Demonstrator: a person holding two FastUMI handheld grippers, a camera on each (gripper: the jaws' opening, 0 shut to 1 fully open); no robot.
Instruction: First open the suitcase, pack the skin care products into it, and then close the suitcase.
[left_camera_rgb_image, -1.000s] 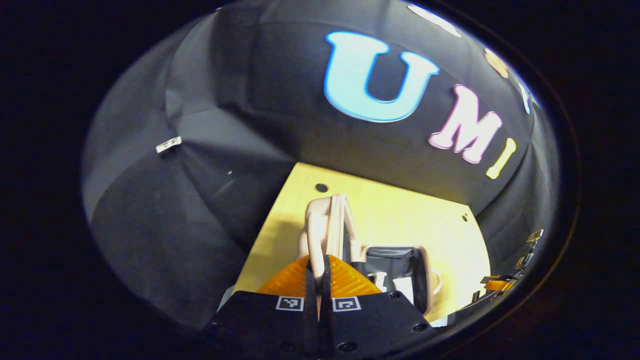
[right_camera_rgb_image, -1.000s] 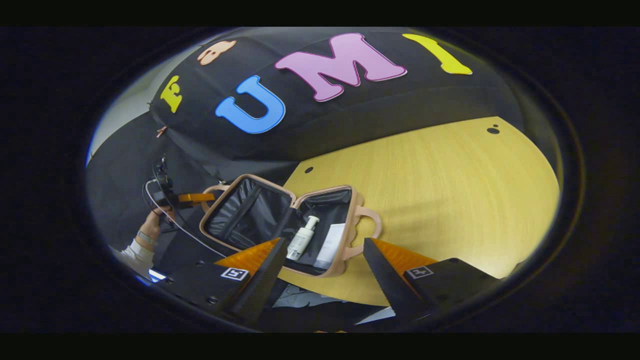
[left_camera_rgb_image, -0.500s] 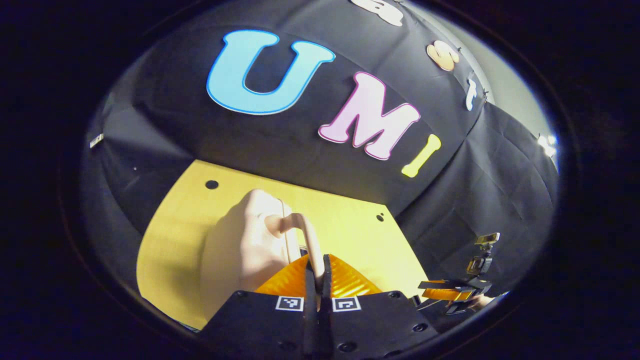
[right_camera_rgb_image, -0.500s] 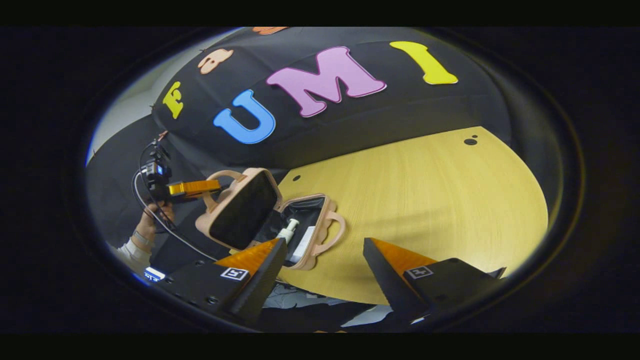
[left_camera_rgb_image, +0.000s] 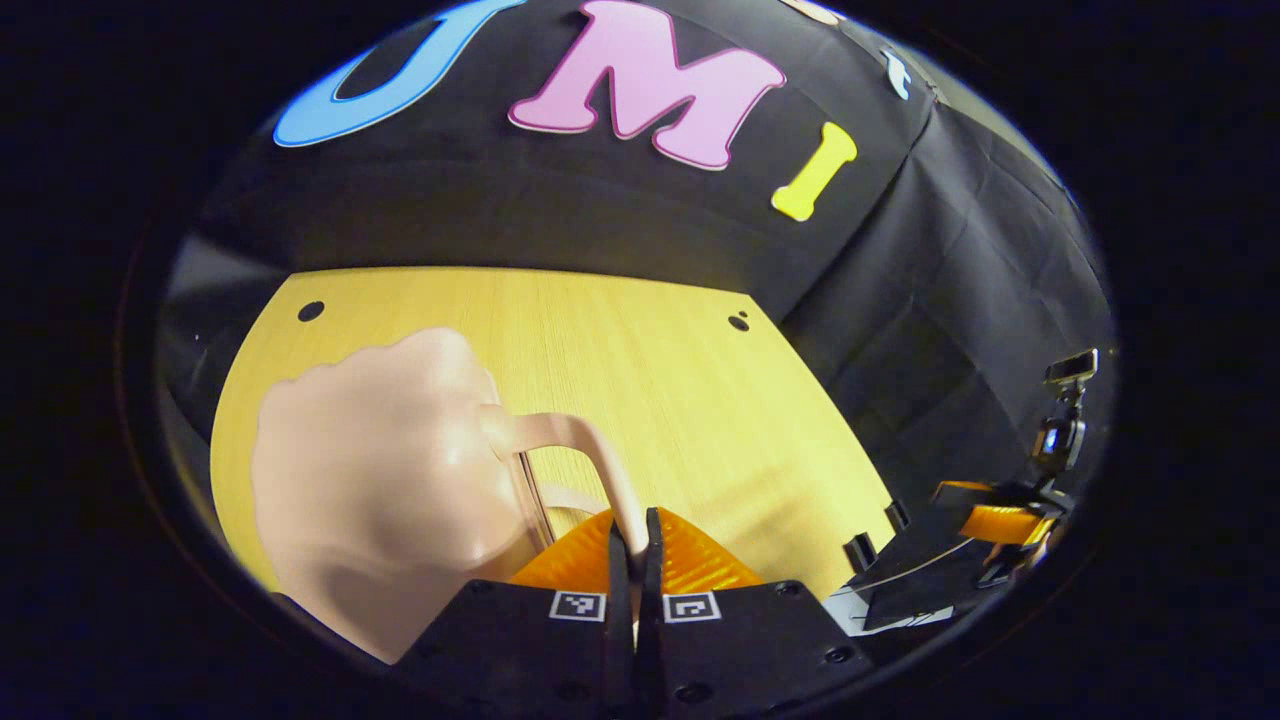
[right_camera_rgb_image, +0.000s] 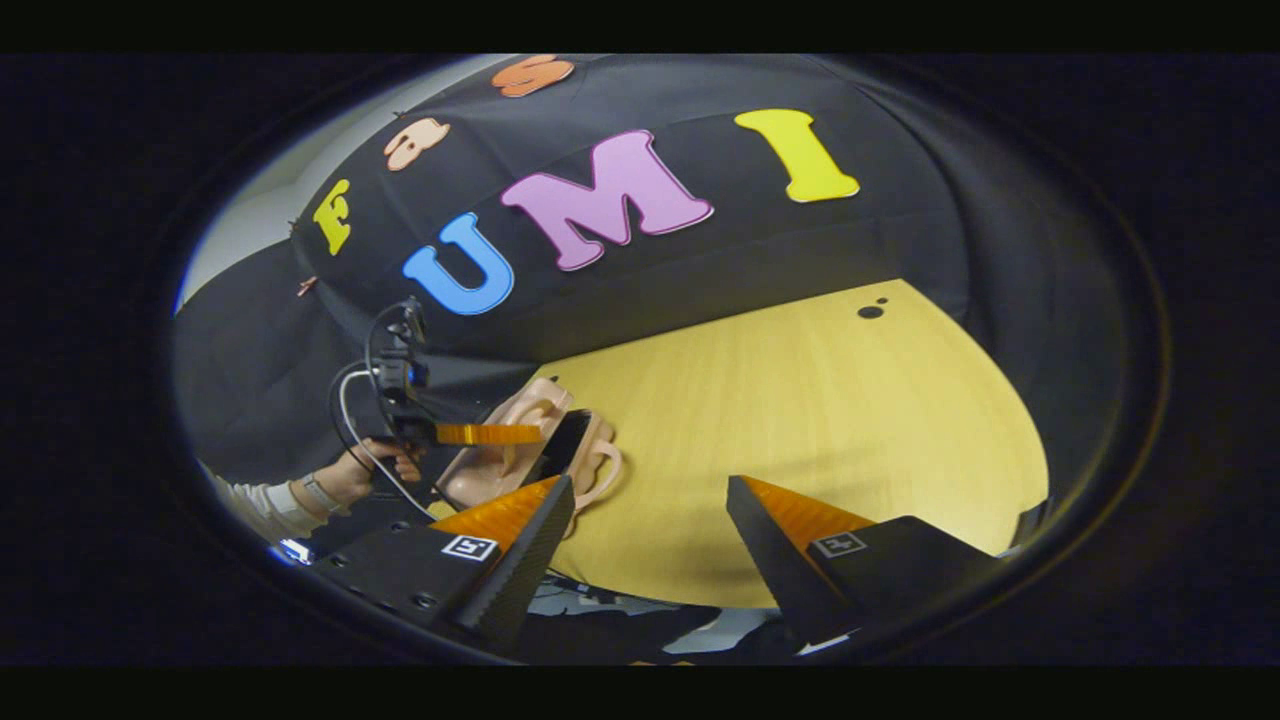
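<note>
The pink suitcase (left_camera_rgb_image: 380, 480) lies on the yellow table (left_camera_rgb_image: 650, 360), its lid tipped nearly down onto the base. My left gripper (left_camera_rgb_image: 632, 528) is shut on the lid's handle (left_camera_rgb_image: 575, 435). In the right gripper view the suitcase (right_camera_rgb_image: 500, 460) sits at the table's left end with only a narrow dark gap between lid and base, and the left gripper (right_camera_rgb_image: 525, 433) holds the lid handle from the left. My right gripper (right_camera_rgb_image: 645, 515) hovers open over the table's near edge, nothing between its fingers. The skin care products are hidden inside.
A hand and white sleeve (right_camera_rgb_image: 330, 485) hold the left gripper, with cables looping above it. The right gripper (left_camera_rgb_image: 1000, 523) shows beyond the table's right corner. The table (right_camera_rgb_image: 800, 420) stretches bare to the right of the suitcase, with small holes near its far corners.
My left gripper has swung the lid by its handle from wide open down almost onto the base, hiding the bottles. The right gripper stayed open and drifted slightly back.
</note>
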